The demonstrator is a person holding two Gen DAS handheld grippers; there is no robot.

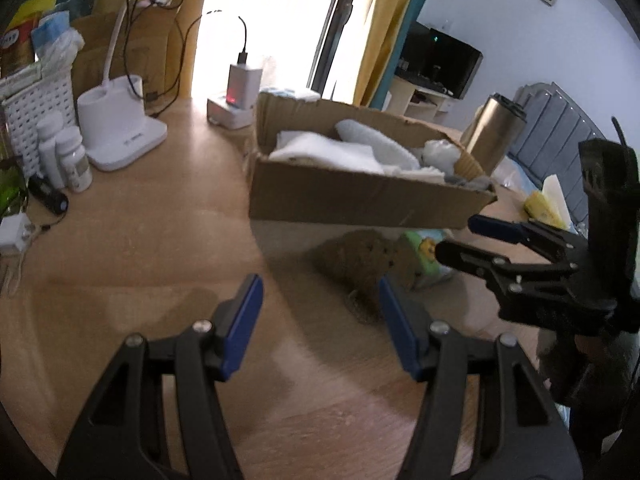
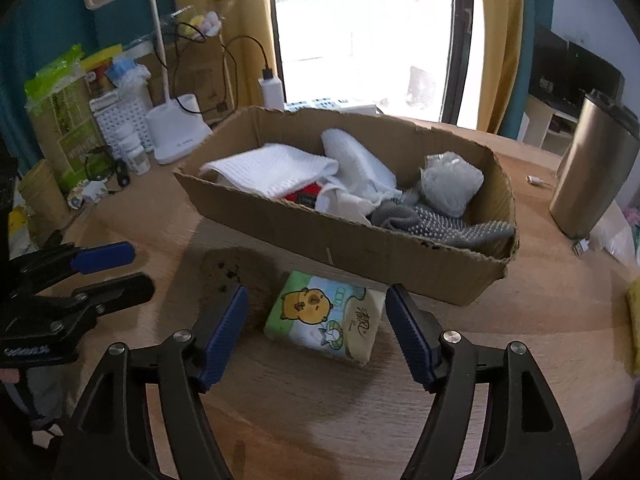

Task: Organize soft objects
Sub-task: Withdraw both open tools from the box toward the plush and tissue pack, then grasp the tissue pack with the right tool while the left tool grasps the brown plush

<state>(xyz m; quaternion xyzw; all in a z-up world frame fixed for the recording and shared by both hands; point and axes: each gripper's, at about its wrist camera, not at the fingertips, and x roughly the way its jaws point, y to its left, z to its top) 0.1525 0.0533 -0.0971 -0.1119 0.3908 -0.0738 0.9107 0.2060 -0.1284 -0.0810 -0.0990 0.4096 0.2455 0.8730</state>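
Note:
A cardboard box (image 2: 360, 252) sits mid-table holding white towels (image 2: 272, 168), a grey dotted sock (image 2: 432, 220) and a clear bag; it also shows in the left wrist view (image 1: 360, 200). In front of it lie a tissue pack with a cartoon bear (image 2: 324, 316) and a brown fuzzy pad (image 2: 236, 268). My right gripper (image 2: 316, 328) is open, its fingers on either side of the tissue pack, just above it. My left gripper (image 1: 320, 320) is open and empty, with the brown pad (image 1: 356, 264) beyond its right finger. Each gripper shows in the other's view, open: the right (image 1: 464, 240), the left (image 2: 120, 272).
A white lamp base (image 1: 120, 136), pill bottles (image 1: 72, 160), a white basket (image 1: 32, 108) and cables crowd the table's left side. A steel tumbler (image 2: 592, 172) stands right of the box. A charger (image 1: 240, 92) stands behind it. A yellow item (image 1: 540, 204) lies far right.

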